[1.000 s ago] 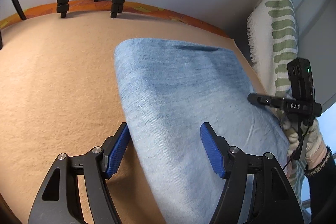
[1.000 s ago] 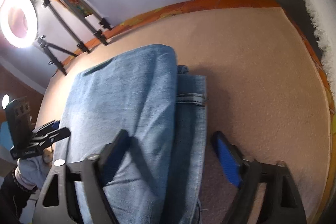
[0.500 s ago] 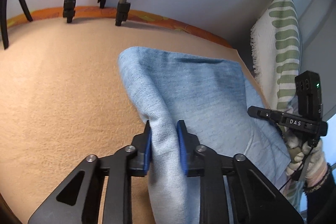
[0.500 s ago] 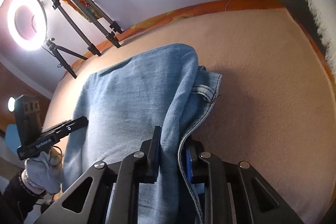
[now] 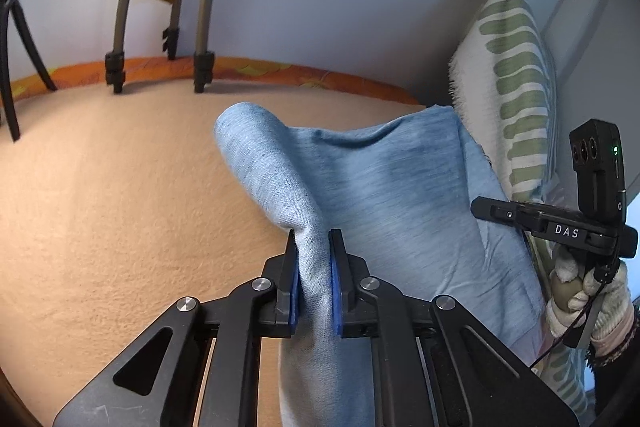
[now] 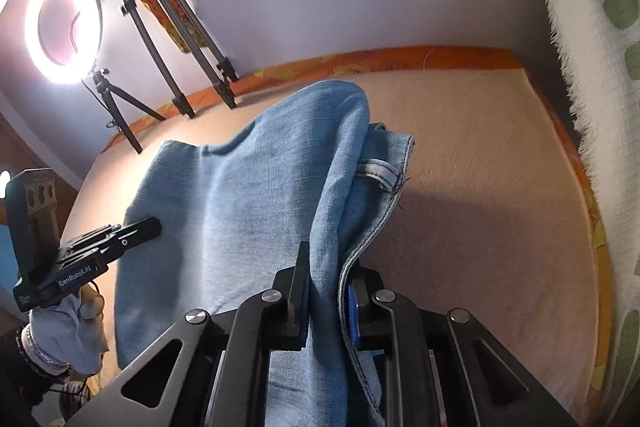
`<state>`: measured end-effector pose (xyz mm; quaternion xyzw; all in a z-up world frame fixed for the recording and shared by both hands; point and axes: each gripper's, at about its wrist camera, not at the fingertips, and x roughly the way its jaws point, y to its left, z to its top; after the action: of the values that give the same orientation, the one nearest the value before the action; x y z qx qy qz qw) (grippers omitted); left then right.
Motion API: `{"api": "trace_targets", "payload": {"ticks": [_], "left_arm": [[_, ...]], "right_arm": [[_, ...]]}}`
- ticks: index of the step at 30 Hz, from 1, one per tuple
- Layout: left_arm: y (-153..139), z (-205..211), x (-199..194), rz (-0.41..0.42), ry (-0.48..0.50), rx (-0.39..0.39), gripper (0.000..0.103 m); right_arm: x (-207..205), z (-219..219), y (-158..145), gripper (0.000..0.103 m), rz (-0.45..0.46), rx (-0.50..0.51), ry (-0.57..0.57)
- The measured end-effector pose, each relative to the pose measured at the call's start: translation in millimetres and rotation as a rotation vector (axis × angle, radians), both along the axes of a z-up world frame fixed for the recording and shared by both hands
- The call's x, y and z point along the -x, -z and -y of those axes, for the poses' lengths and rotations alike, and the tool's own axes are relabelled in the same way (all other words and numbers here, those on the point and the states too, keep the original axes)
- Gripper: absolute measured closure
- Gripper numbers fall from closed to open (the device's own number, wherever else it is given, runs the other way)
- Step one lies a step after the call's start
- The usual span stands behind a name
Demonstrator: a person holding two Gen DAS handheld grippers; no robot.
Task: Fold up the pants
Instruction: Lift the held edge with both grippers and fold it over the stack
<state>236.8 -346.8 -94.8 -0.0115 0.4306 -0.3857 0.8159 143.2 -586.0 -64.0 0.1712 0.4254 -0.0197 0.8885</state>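
Light blue denim pants (image 5: 392, 195), folded in layers, hang lifted above the tan bed surface (image 5: 100, 211). My left gripper (image 5: 314, 283) is shut on the left edge of the folded pants. My right gripper (image 6: 326, 303) is shut on the right edge, where a hem and a belt loop (image 6: 378, 173) show. The pants (image 6: 248, 195) sag between the two grippers. The far fold rises in a hump in both views. The right gripper's body also shows in the left wrist view (image 5: 560, 227), and the left one in the right wrist view (image 6: 80, 259).
A green-and-white striped pillow (image 5: 516, 75) stands at the right end of the bed. Tripod legs (image 5: 200, 39) stand at the bed's far edge by the wall. A lit ring light (image 6: 64, 27) on a stand is at the left. An orange patterned sheet edge (image 6: 400, 61) borders the bed.
Both grippers went from open over the flat pants to shut on their side edges, then lifted them; the cloth now hangs raised and bunched between them.
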Motion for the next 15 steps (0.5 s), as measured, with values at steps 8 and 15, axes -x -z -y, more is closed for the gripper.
{"api": "trace_targets", "payload": {"ticks": [8,15], "left_arm": [[-17,11,7,0.043,0.037,0.018,0.093],[-32,25,1,0.074,0.061,0.045,0.093]], "right_arm": [[10,-7,-17,0.091,0.042,0.03,0.005],[16,2,-44,0.091,0.108,0.064,0.029]]}}
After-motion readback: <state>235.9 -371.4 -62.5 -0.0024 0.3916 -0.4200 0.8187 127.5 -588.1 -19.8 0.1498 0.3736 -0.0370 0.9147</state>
